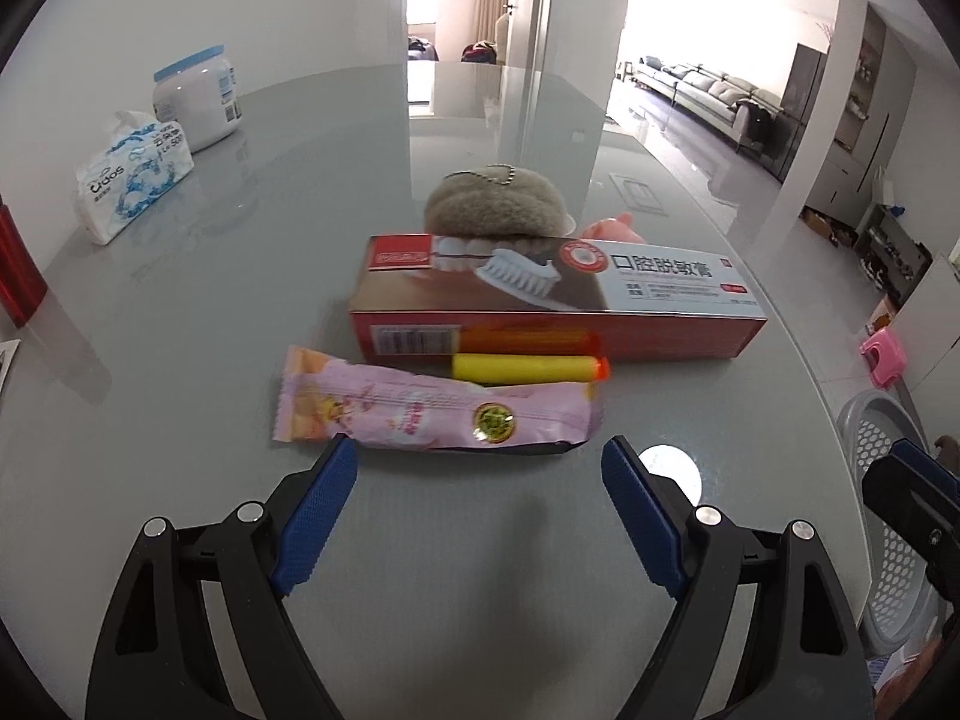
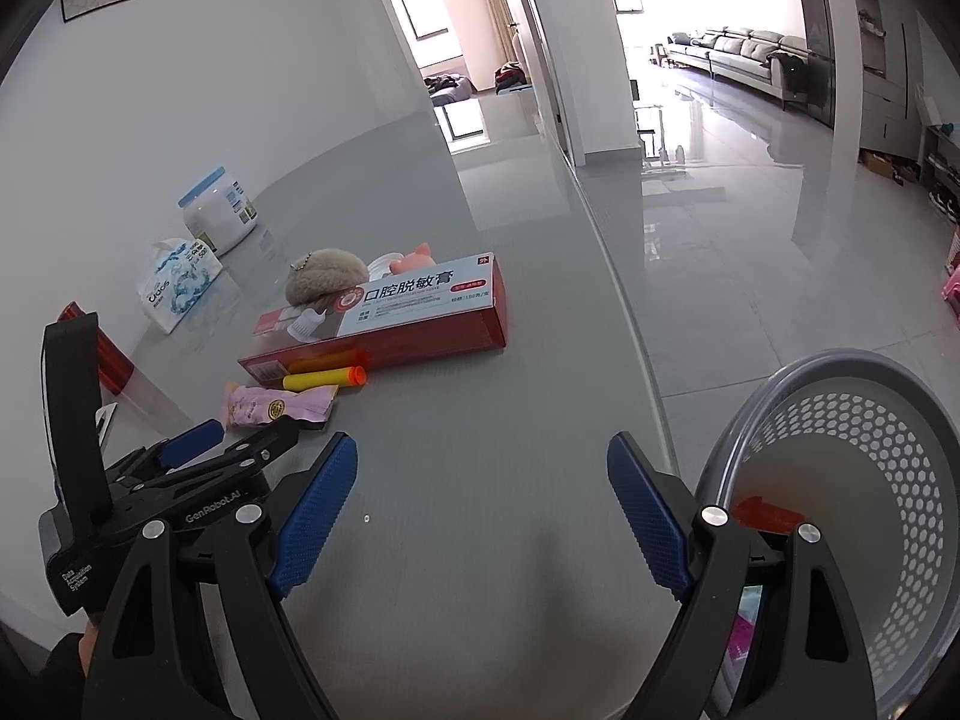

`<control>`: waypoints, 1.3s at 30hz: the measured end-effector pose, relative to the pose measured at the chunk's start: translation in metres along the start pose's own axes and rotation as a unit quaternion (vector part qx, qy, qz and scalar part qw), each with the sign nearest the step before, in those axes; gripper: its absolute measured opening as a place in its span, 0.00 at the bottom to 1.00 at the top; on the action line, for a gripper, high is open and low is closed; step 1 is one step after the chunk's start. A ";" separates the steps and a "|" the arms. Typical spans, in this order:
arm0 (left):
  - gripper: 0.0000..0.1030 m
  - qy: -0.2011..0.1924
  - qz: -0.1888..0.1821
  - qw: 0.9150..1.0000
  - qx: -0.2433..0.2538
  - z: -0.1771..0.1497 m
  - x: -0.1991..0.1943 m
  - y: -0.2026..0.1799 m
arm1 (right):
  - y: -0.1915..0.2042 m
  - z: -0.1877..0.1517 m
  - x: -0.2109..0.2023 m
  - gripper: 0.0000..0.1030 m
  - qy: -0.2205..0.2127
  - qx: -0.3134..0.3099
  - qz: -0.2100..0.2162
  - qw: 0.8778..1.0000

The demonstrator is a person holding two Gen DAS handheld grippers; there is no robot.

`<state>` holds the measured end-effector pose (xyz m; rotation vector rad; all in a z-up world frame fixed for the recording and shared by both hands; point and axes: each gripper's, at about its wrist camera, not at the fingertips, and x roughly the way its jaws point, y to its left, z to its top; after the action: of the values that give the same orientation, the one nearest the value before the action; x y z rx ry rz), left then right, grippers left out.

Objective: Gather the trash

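A pink snack wrapper lies flat on the grey table, just in front of my open left gripper, whose blue pads straddle it short of touching. It also shows in the right wrist view. Behind it lie a yellow foam dart and a red toothpaste box. My right gripper is open and empty above the table's right edge, beside a grey perforated trash basket that holds a few scraps. The left gripper shows at the left of the right wrist view.
A beige plush pouch and a pink pig toy sit behind the box. A tissue pack, a white jar and a red can stand at the left. The table's curved edge runs on the right.
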<state>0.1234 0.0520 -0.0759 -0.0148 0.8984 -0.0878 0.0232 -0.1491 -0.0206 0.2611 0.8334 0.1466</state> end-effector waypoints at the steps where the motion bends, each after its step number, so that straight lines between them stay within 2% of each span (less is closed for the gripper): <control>1: 0.79 0.002 0.002 1.000 0.002 0.002 0.003 -0.005 | -0.002 0.000 -0.001 0.79 -0.001 0.001 0.000 1.000; 6: 0.80 0.012 0.016 1.000 0.006 0.010 0.018 -0.019 | -0.011 -0.001 -0.006 0.79 -0.005 0.010 -0.001 1.000; 11: 0.80 0.016 0.039 0.999 0.000 0.012 0.025 -0.015 | -0.015 -0.002 -0.006 0.79 -0.005 0.021 0.000 1.000; 23: 0.80 0.007 0.079 0.995 -0.061 -0.001 0.006 0.064 | 0.003 -0.001 0.008 0.79 0.008 0.001 0.014 1.000; 31: 0.80 -0.006 0.061 0.996 -0.062 -0.010 -0.014 0.084 | 0.046 0.007 0.046 0.79 0.042 -0.050 0.048 0.997; 39: 0.80 -0.033 0.049 0.997 -0.047 0.001 -0.022 0.084 | 0.075 0.022 0.090 0.79 0.082 -0.088 0.049 0.992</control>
<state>0.1166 0.1373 -0.0618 -0.0613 0.8350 0.0454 0.0974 -0.0600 -0.0491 0.1249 0.9652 0.3358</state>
